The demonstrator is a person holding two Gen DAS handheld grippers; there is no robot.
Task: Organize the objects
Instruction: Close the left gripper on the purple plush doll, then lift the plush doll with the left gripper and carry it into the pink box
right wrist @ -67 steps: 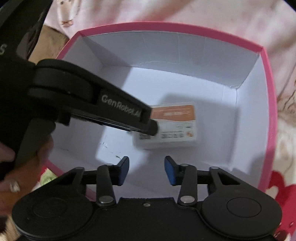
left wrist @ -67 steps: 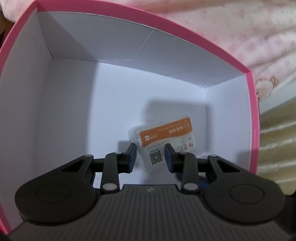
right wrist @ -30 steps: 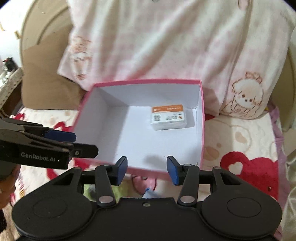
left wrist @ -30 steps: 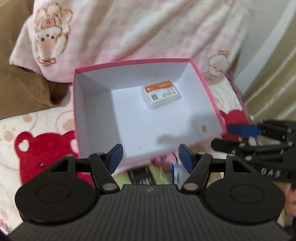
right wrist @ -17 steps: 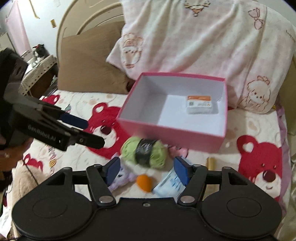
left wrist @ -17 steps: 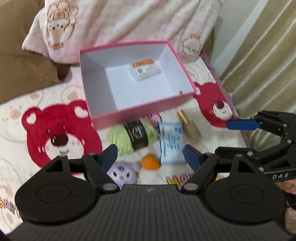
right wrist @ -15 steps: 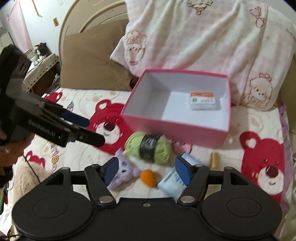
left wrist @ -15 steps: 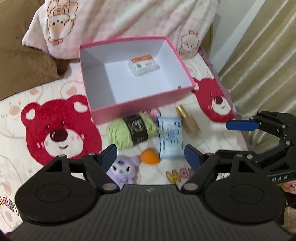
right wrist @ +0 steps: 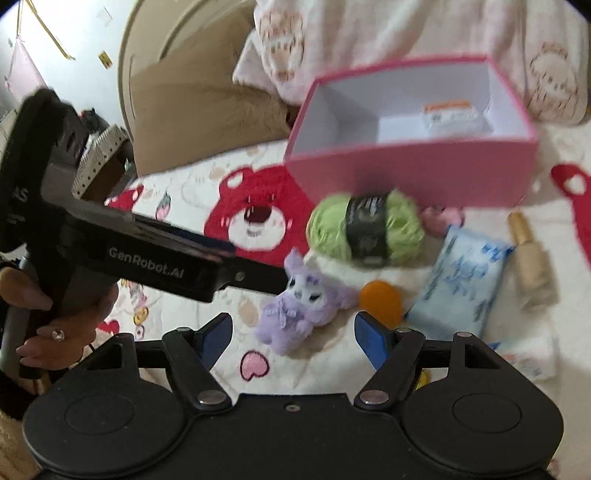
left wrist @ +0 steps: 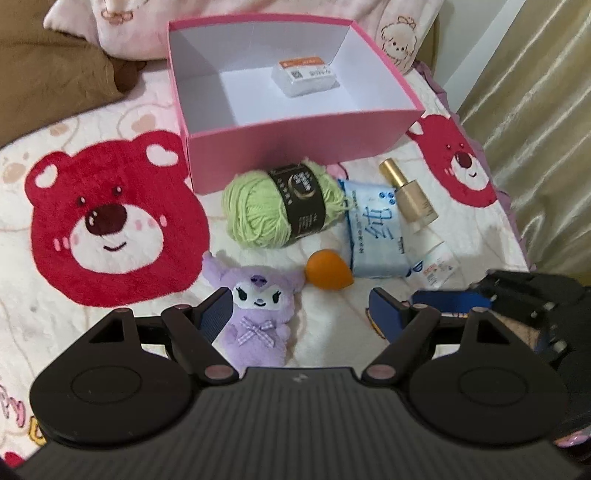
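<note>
A pink box (left wrist: pixel 295 144) (right wrist: pixel 410 177) with white inside stands on the bed and holds a white packet with an orange label (left wrist: pixel 304 75) (right wrist: pixel 452 116). In front of it lie a green yarn ball (left wrist: pixel 277 206) (right wrist: pixel 365 225), a purple plush toy (left wrist: pixel 258 314) (right wrist: pixel 303 310), an orange teardrop sponge (left wrist: pixel 328 274) (right wrist: pixel 380 297), a blue tissue pack (left wrist: pixel 375 232) (right wrist: pixel 465 277) and a gold bottle (left wrist: pixel 410 195) (right wrist: pixel 532 258). My left gripper (left wrist: pixel 301 314) is open and empty above the plush. My right gripper (right wrist: pixel 291 336) is open and empty, near the plush and sponge.
The bedspread has red bear prints (left wrist: pixel 110 221). A brown pillow (left wrist: pixel 48 77) and a pink bear-print quilt (right wrist: pixel 369 33) lie behind the box. A small white packet (left wrist: pixel 437 266) lies right of the tissue pack. Curtains (left wrist: pixel 535 110) hang at the right edge.
Both grippers have pulled back out of the box and down toward the loose items. The left one opened and left the white packet inside the box.
</note>
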